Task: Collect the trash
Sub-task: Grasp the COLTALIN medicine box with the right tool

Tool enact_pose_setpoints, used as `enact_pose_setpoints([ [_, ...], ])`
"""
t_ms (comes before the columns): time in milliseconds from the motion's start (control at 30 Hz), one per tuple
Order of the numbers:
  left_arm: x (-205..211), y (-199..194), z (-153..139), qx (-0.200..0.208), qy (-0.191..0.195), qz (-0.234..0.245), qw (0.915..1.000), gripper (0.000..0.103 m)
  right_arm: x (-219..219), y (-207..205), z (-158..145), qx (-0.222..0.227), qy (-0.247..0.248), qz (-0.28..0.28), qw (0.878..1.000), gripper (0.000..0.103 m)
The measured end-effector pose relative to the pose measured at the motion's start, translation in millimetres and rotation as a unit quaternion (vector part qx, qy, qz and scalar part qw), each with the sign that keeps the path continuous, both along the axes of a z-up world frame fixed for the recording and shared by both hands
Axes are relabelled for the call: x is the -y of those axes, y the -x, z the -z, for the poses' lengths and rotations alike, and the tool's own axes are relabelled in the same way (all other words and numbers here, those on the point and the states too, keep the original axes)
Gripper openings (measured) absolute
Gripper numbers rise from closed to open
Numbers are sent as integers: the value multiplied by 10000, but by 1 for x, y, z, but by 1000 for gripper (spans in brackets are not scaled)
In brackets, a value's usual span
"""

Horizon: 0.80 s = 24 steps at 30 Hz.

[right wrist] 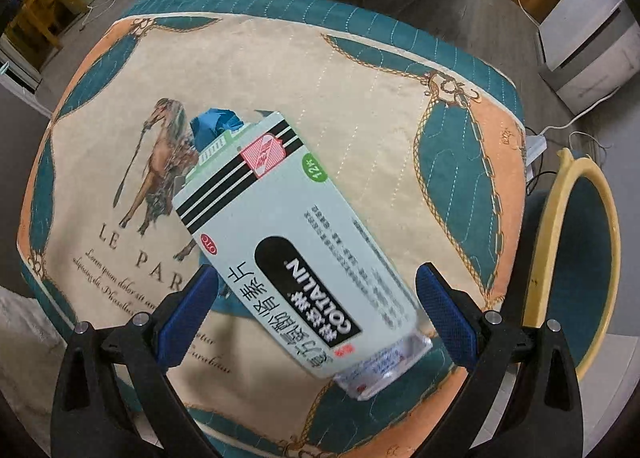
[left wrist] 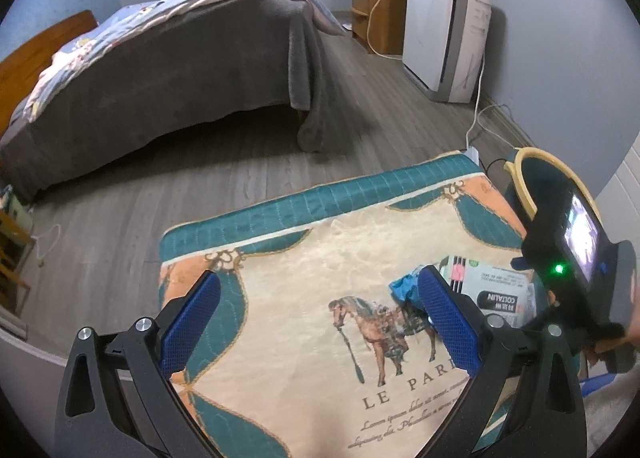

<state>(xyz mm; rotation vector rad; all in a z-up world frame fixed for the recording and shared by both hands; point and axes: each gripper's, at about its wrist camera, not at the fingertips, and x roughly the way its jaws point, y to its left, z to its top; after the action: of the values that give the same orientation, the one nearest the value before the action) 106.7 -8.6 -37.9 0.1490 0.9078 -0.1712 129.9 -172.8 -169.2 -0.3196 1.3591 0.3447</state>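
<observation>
A pale green medicine box [right wrist: 292, 234] marked COLTALIN lies on a cushioned stool [right wrist: 360, 70] with a horse print. A crumpled blue wrapper [right wrist: 214, 124] lies at the box's far end. My right gripper [right wrist: 318, 298] is open, its fingers on either side of the box's near end, not closed on it. In the left wrist view my left gripper [left wrist: 320, 318] is open and empty above the stool [left wrist: 280, 258]; the blue wrapper [left wrist: 404, 286] and the box [left wrist: 496, 290] lie by its right finger.
A trash bin with a yellow rim [right wrist: 576, 250] stands right of the stool, also in the left wrist view [left wrist: 532, 178]. A bed with a grey blanket [left wrist: 160, 70], a white air purifier [left wrist: 444, 38], cables on the wood floor.
</observation>
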Motion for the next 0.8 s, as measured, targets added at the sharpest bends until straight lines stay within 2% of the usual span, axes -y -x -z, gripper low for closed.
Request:
enact_pose_setpoints([
  [267, 6, -10, 13, -238, 10, -8, 9997, 98, 7, -18, 9, -24, -333, 202, 9992, 96],
  [333, 8, -12, 16, -286, -9, -13, 9996, 98, 8, -19, 8, 7, -324, 167, 9993, 88],
  [433, 12, -14, 20, -329, -68, 8, 9994, 98, 18, -21, 1, -30, -573, 328, 9978, 80],
  [500, 14, -15, 23, -360, -108, 20, 9993, 98, 26, -23, -4, -36, -732, 471, 9962, 78],
  [700, 22, -12, 28, -400, -296, 110, 9987, 98, 54, -26, -23, 140, -995, 924, 9906, 77],
  [800, 26, -11, 36, -469, -355, 151, 9982, 98, 63, -30, -32, 354, -844, 1207, 9885, 77],
])
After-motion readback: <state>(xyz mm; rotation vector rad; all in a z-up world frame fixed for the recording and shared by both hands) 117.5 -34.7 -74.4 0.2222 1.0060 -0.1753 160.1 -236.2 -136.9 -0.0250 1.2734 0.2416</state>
